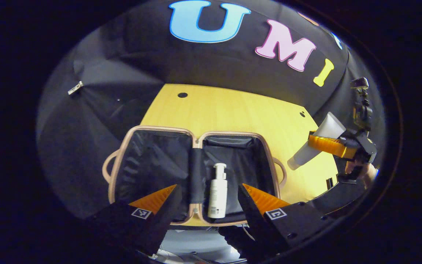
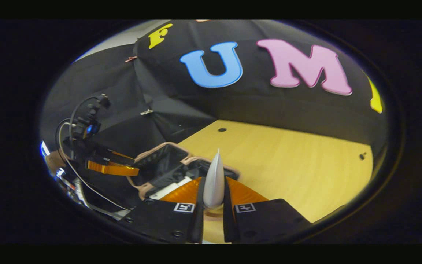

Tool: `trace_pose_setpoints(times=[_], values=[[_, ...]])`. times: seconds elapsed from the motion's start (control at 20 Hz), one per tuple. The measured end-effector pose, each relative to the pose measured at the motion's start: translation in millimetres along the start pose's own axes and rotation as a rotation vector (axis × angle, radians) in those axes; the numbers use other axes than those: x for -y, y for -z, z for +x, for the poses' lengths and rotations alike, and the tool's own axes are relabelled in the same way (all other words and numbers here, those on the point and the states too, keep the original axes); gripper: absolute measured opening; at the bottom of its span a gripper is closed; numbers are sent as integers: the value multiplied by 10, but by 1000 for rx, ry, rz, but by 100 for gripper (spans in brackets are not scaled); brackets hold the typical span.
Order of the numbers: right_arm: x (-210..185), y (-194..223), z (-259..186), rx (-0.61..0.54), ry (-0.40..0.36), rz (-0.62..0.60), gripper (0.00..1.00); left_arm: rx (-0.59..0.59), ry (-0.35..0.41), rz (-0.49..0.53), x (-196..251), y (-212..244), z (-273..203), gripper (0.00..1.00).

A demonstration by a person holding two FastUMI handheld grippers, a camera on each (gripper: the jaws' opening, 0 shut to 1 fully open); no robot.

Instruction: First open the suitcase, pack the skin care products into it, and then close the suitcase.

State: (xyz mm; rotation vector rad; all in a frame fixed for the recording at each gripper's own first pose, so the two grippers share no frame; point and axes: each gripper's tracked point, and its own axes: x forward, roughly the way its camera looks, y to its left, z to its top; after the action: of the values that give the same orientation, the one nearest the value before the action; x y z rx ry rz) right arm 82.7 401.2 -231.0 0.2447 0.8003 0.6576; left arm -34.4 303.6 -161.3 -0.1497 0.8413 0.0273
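Counter (image 1: 233, 110): pale wood, black cloth walls behind. Suitcase (image 1: 152, 161) lies open, pump bottle (image 1: 217, 192) inside. Left tool (image 1: 207, 192) spread, empty; right tool (image 2: 214, 189) clamps tube (image 2: 214, 179).

No legible text is found on any object. Small dark print is seen low on the bottle (image 1: 217, 192), but it cannot be read.

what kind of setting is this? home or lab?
Likely a staged recording booth, not a home: black cloth wall draped behind a bare wooden table with drilled holes. On it lies an open suitcase holding a pump bottle; the right gripper grips a tube.
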Motion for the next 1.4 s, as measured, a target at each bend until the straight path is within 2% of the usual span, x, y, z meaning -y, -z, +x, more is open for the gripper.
trace_pose_setpoints(times=[0.15, 0.35, 0.4, 0.45, 0.5, 0.55, 0.65, 0.75, 0.95, 1.05, 1.1, 1.15, 1.2, 1.25, 1.4], values=[[-177, 445, 416, -145, -23, 77, 25, 76, -62, -151, -328, 131, -389, 97], [-362, 1047, 780, -367, -29, 246, 25, 126, -134, -226, -764, 479, -660, 96], [-350, 1225, 872, -424, -7, 277, 21, 137, -134, -237, -818, 524, -684, 97], [-303, 1431, 949, -478, 35, 301, 26, 143, -124, -251, -859, 547, -708, 96], [-247, 1588, 1006, -527, 84, 324, 25, 150, -122, -264, -901, 564, -716, 92], [-235, 1619, 1045, -544, 105, 387, 34, 152, -124, -277, -958, 570, -692, 96], [-147, 1698, 1186, -570, 199, 493, 19, 147, -124, -297, -1077, 553, -692, 96], [-38, 1751, 1187, -573, 274, 512, 33, 130, -120, -307, -1189, 505, -625, 96], [-291, 1494, 979, -547, 191, 550, 87, 117, -100, -361, -1439, 326, -397, 96], [-271, 1273, 914, -440, 169, 555, 88, 116, -80, -402, -1534, 254, -258, 96], [-246, 1140, 859, -384, 156, 554, 87, 109, -70, -417, -1580, 225, -198, 92], [-233, 1020, 747, -338, 141, 548, 97, 104, -69, -425, -1666, 182, -139, 96], [-209, 899, 634, -290, 128, 532, 96, 98, -69, -431, -1764, 116, -58, 96], [-169, 806, 512, -247, 126, 508, 96, 96, -65, -438, -1866, 21, 11, 92], [-14, 649, 158, -161, 152, 459, 96, 48, -77, -433, -2238, -199, 326, 96]])
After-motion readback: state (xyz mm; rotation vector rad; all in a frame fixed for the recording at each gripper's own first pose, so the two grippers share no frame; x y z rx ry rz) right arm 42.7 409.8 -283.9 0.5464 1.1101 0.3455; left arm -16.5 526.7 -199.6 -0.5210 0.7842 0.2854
